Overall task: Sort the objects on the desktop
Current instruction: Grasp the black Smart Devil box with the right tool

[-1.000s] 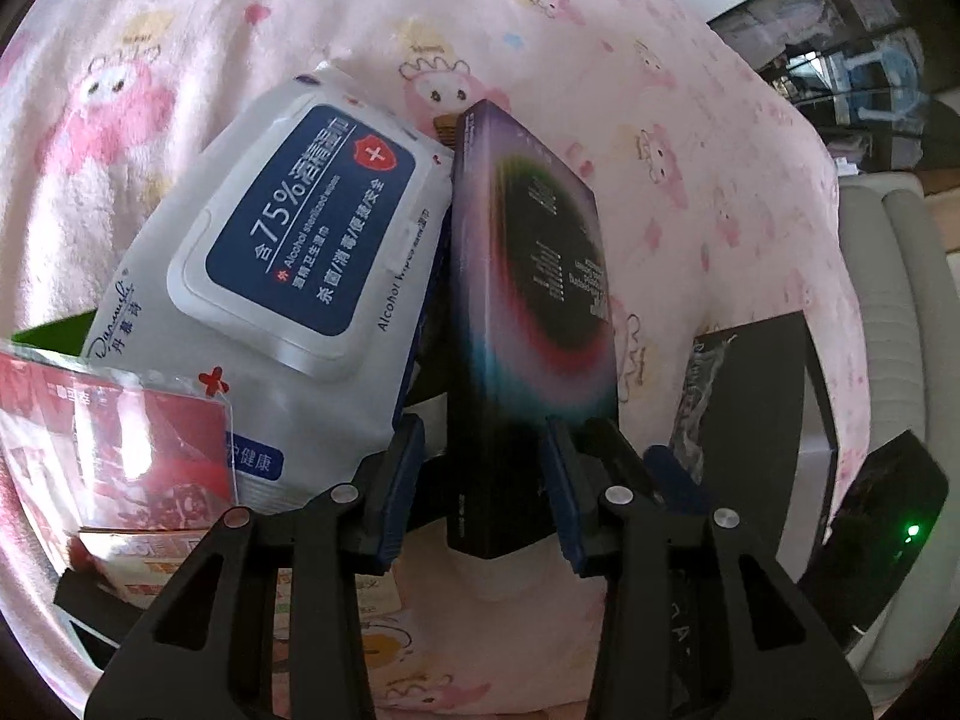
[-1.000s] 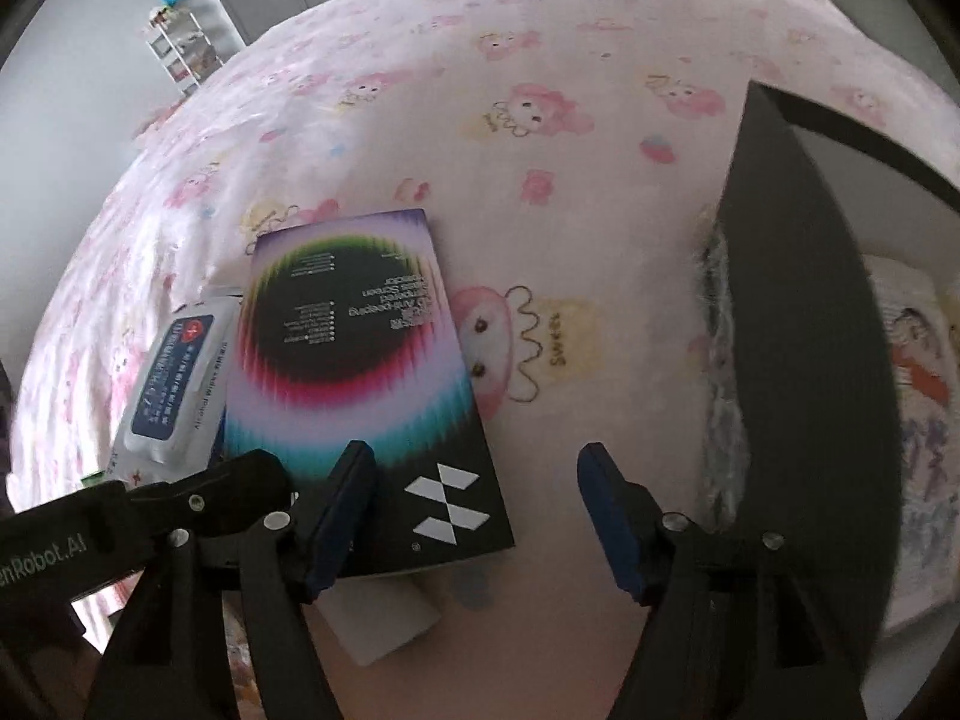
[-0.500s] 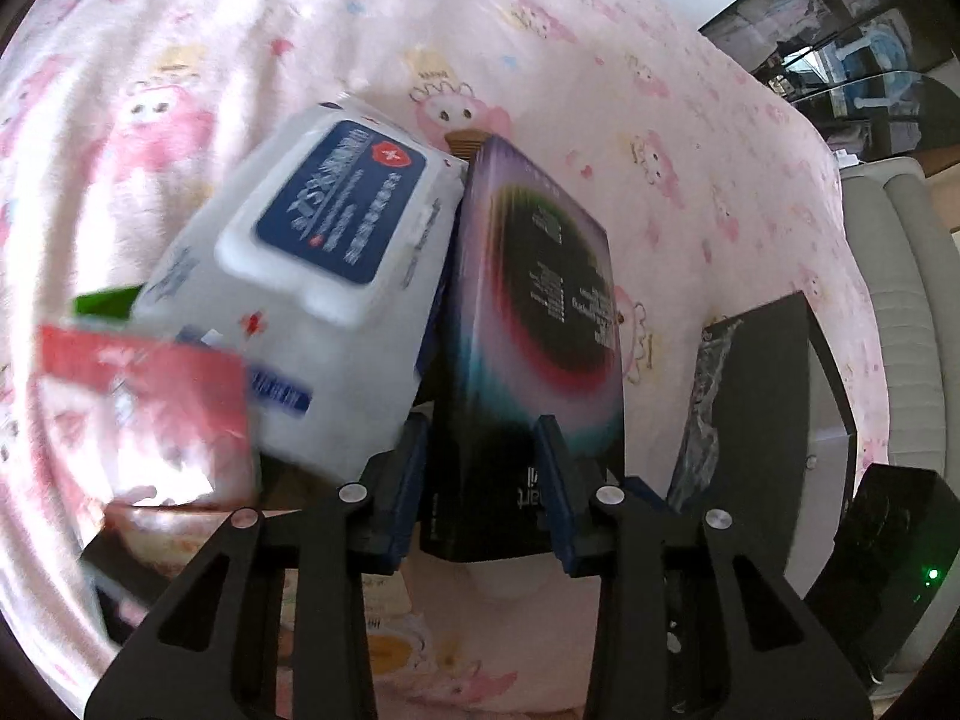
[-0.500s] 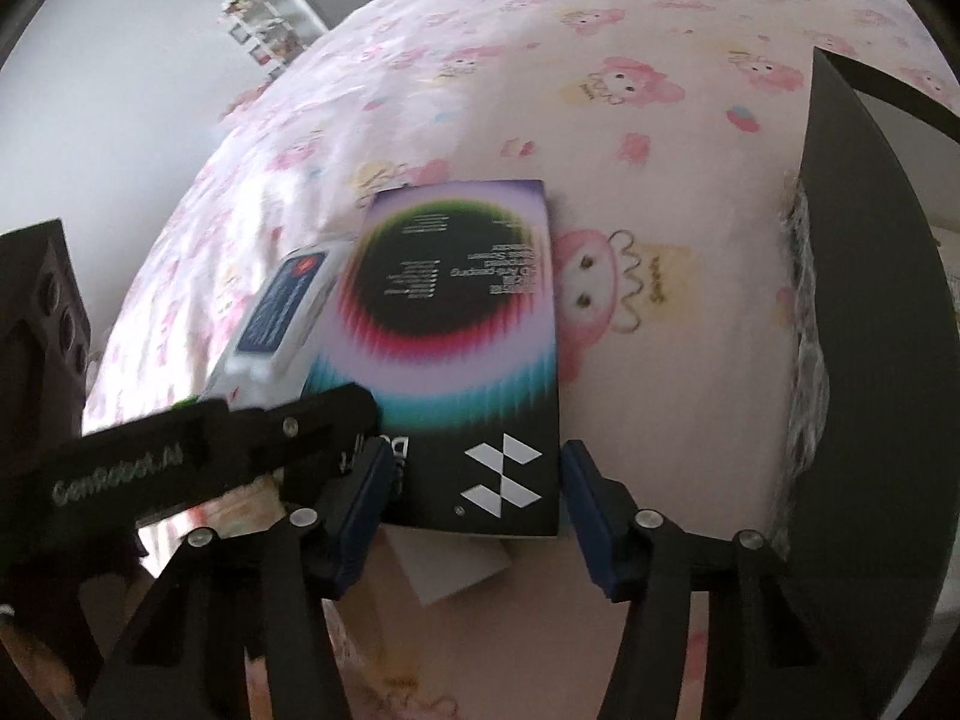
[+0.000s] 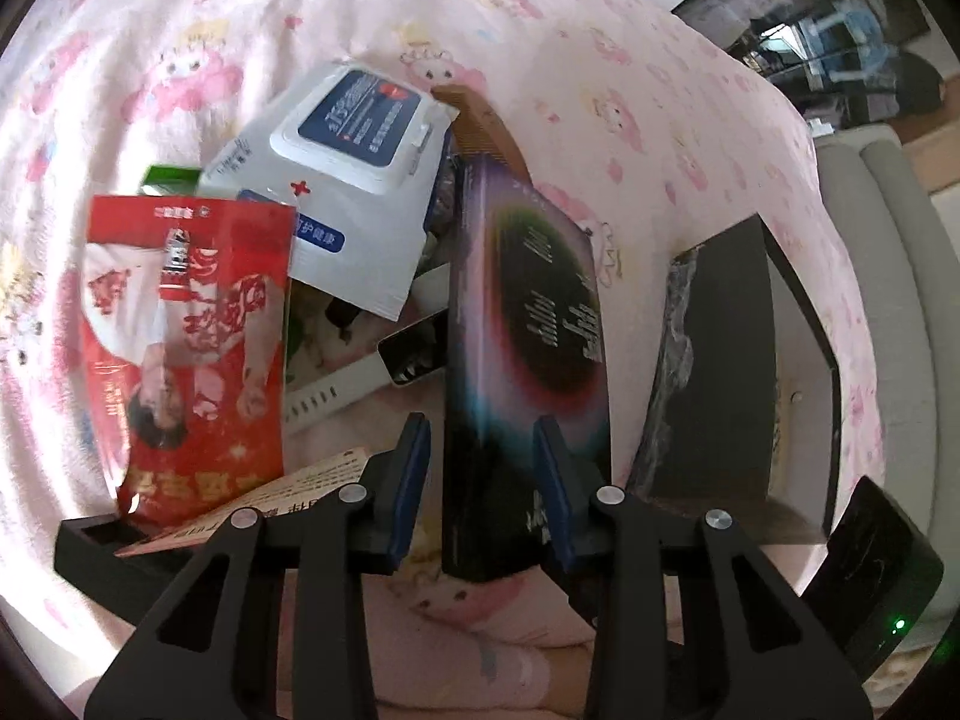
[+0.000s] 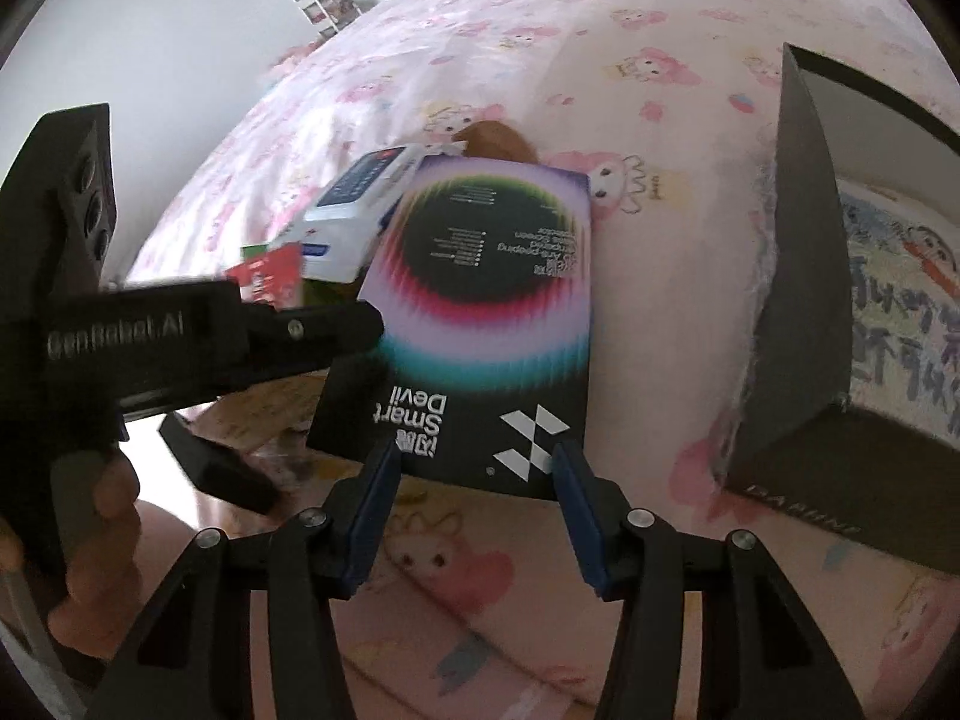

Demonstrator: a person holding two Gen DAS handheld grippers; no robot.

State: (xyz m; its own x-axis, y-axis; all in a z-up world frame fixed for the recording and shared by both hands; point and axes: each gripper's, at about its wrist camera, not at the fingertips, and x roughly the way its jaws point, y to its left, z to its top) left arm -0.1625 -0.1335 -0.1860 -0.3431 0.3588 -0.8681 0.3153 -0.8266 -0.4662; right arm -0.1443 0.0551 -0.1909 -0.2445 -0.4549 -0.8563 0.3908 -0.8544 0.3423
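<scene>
Since the earlier frame, right gripper (image 6: pixel 477 474) has come in around the near end of the dark box (image 6: pixel 480 324), which then lay flat on the pink cartoon-print sheet (image 6: pixel 600 30) with that gripper standing wide beside it; the box now stands on edge, raised at its near end

Left gripper (image 5: pixel 483 474): blue pads on the two broad faces of the box (image 5: pixel 522 348), pinching it across its thickness. Pinch unchanged from the earlier frame. Seen from the right wrist, this gripper (image 6: pixel 312 336) reaches in from the left, with a person's hand (image 6: pixel 90 516) on its handle

Right gripper: jaws closing, box's short edge between them. Pads sit at the two lower corners, the left pad apparently on the box edge; whether the right one presses, cannot tell

Box: black with a ring of green, red and cyan, white lettering "Smart Devil" and a white chequered mark near the gripped end. Far end tilts away over the sheet

Left of the box, left wrist view:
- white wet-wipes pack (image 5: pixel 354 180) with blue label, lying partly over other items
- red printed packet (image 5: pixel 186 348), overlapping the wipes pack's lower corner
- white strap with a dark screen (image 5: pixel 384 366), between packet and box
- brown comb (image 5: pixel 480 120) beyond the box's far end, touching the wipes pack
- green item (image 5: pixel 171 177), only an edge showing behind the packet

Right of the box: open black carton (image 6: pixel 804 300), well apart from it in the right wrist view, a child's drawing (image 6: pixel 900 312) inside
</scene>
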